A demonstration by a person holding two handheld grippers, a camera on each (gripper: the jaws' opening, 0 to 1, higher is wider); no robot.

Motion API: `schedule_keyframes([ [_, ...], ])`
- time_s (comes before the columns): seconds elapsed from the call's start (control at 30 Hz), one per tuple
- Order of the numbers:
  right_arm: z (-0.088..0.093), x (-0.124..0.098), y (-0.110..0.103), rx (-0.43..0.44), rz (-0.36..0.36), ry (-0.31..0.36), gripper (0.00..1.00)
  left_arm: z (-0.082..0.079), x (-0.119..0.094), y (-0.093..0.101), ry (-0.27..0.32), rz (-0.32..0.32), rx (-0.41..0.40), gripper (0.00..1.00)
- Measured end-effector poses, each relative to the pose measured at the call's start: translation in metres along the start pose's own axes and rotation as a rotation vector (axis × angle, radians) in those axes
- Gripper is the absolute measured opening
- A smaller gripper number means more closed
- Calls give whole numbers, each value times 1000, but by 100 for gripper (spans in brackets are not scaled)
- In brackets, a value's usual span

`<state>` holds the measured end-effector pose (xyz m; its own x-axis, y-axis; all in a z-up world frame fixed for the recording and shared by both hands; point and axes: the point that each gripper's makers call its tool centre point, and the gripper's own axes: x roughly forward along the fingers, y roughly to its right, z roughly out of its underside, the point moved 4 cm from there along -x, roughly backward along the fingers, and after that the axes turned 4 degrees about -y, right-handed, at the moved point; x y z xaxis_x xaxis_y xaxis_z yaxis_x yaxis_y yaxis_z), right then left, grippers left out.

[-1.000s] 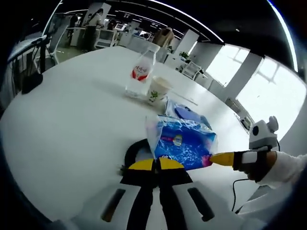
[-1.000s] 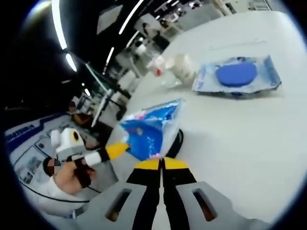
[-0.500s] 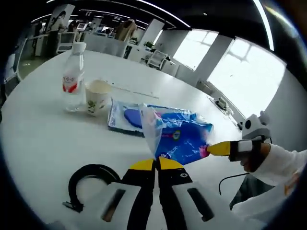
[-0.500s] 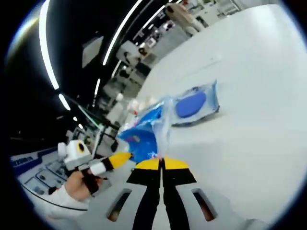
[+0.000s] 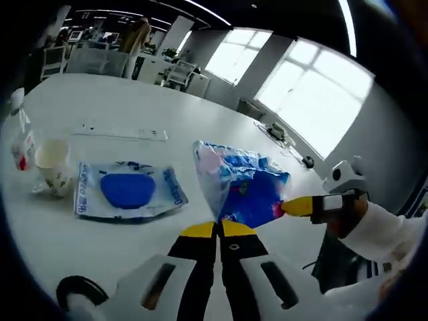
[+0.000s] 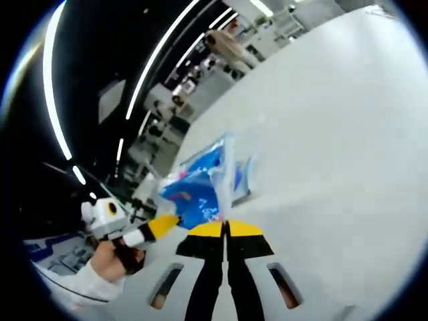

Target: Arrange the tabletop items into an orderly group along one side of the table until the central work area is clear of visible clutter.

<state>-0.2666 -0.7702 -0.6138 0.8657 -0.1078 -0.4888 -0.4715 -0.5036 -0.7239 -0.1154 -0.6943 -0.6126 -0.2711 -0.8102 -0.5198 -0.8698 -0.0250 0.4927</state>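
A blue plastic tissue pack (image 5: 246, 188) hangs above the white table (image 5: 134, 114), held from two sides. My left gripper (image 5: 218, 227) is shut on its clear lower flap. My right gripper (image 5: 289, 206) comes in from the right with a hand behind it, shut on the pack's corner. In the right gripper view the same pack (image 6: 196, 188) sits just above my right gripper (image 6: 225, 227), and the left gripper (image 6: 168, 221) pinches it from the left. A flat pale packet with a blue oval (image 5: 127, 190) lies on the table left of the pack.
A paper cup (image 5: 53, 162) and a clear bottle with a red label (image 5: 20, 137) stand at the left edge of the left gripper view. A black cable loop (image 5: 79, 294) lies at the lower left. Office desks and chairs (image 5: 100, 60) stand beyond the table.
Both grippers stay shut on the pack and have swung round with it. The views turned, so the bottle, cup and cable loop now sit at the left gripper view's left edge.
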Motion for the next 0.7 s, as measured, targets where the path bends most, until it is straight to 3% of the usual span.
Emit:
schedule_keyframes([
  [0.13, -21, -8, 0, -53, 24, 11, 0, -17, 10, 12, -11, 24, 46, 0],
  [0.37, -57, -17, 5, -123, 67, 30, 0, -37, 29, 23, -24, 37, 24, 0],
  [0.7, -69, 2, 20, -133, 103, -3, 0, -35, 51, 10, -77, -23, -27, 0],
])
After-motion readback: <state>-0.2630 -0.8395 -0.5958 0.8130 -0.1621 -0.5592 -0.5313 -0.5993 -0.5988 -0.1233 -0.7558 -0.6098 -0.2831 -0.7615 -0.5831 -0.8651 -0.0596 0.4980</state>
